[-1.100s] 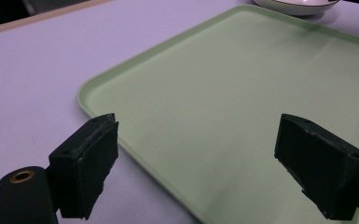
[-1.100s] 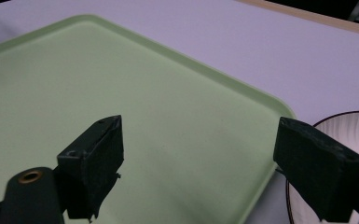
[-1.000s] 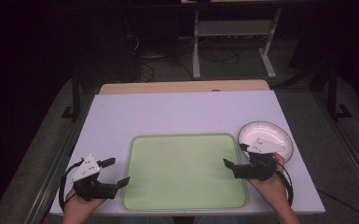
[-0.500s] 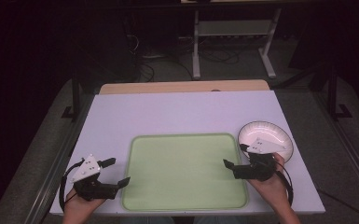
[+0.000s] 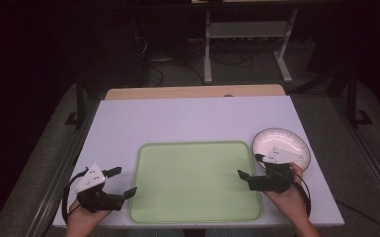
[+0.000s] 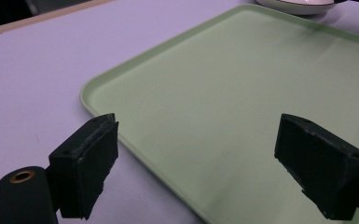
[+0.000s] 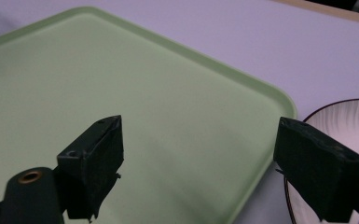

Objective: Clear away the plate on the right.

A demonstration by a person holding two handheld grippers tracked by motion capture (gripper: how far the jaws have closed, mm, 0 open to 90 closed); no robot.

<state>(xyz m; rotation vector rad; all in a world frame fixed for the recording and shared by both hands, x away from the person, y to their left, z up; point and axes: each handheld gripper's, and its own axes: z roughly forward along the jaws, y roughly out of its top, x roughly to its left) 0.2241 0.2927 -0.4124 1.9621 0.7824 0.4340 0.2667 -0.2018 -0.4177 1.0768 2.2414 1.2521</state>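
Note:
A pale green tray [image 5: 195, 180] lies bare at the near middle of the white table [image 5: 187, 118]. To the tray's left, my left gripper [image 5: 122, 181] rests open, its jaws pointing at the tray's left edge with nothing between them. The left gripper view has the gripper [image 6: 196, 140] spread wide over the tray's corner [image 6: 242, 93]. Off the tray's right edge, my right gripper [image 5: 250, 167] is held open, just in front of a white plate [image 5: 282, 142]. In the right gripper view, the gripper [image 7: 200, 135] frames the tray [image 7: 121, 84] and the dark-rimmed plate [image 7: 340, 121].
A wooden strip [image 5: 192, 92] runs along the table's far edge. Beyond it are a dark floor, cables and a metal stand [image 5: 247, 34]. The plate's rim [image 6: 298, 3] peeks in at the top of the left gripper view.

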